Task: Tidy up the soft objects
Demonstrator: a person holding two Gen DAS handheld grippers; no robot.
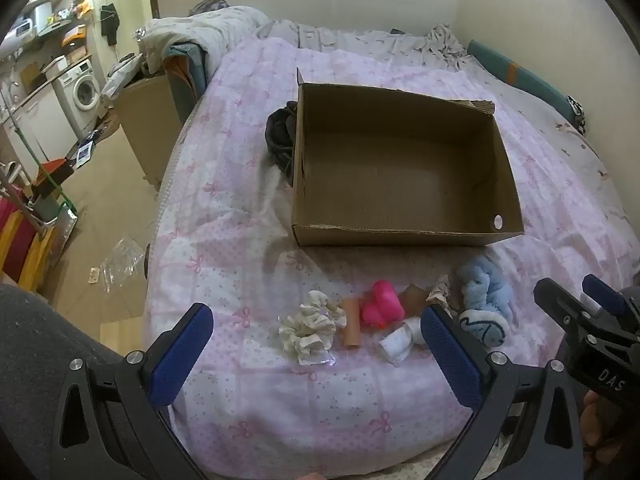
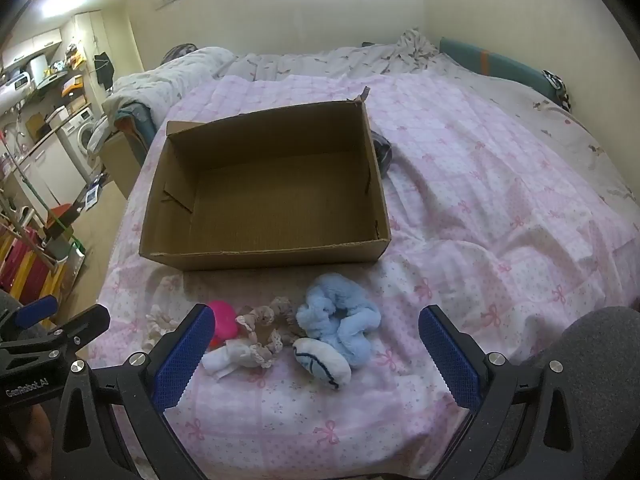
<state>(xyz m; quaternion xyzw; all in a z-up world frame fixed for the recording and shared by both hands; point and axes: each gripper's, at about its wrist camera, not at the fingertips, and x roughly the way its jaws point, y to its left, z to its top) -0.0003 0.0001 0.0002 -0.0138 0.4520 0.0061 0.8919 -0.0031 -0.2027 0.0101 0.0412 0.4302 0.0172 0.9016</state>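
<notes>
Both tongs hang wide and empty above the near edge of the bed, the left gripper (image 1: 316,344) over the left half of a little row of soft things and the right gripper (image 2: 316,340) over the right half, so between them they straddle the whole row, which seems the reason for holding them side by side. Under the left one lie a cream ruffled fabric scrunchie (image 1: 310,330), a tan tube-shaped piece (image 1: 352,322) and a bright pink soft lump (image 1: 382,306); nearer the middle sit a small white folded cloth (image 2: 218,360) and a beige lace-trimmed scrunchie (image 2: 266,330). Under the right one are a fluffy pale-blue plush scrunchie (image 2: 342,320) and, touching its near side, a white rounded pad with dark stitching (image 2: 322,364). The things lie bunched close, several touching, on the pink-and-white bow-print quilt (image 2: 480,208). Just beyond the row stands an open brown cardboard box (image 2: 264,256) with nothing in it, its near wall low and facing the tongs, probably set there as the bin for the lot. A dark bundle of cloth (image 1: 280,136) rests against the box's far side. Nothing seems sorted yet.
</notes>
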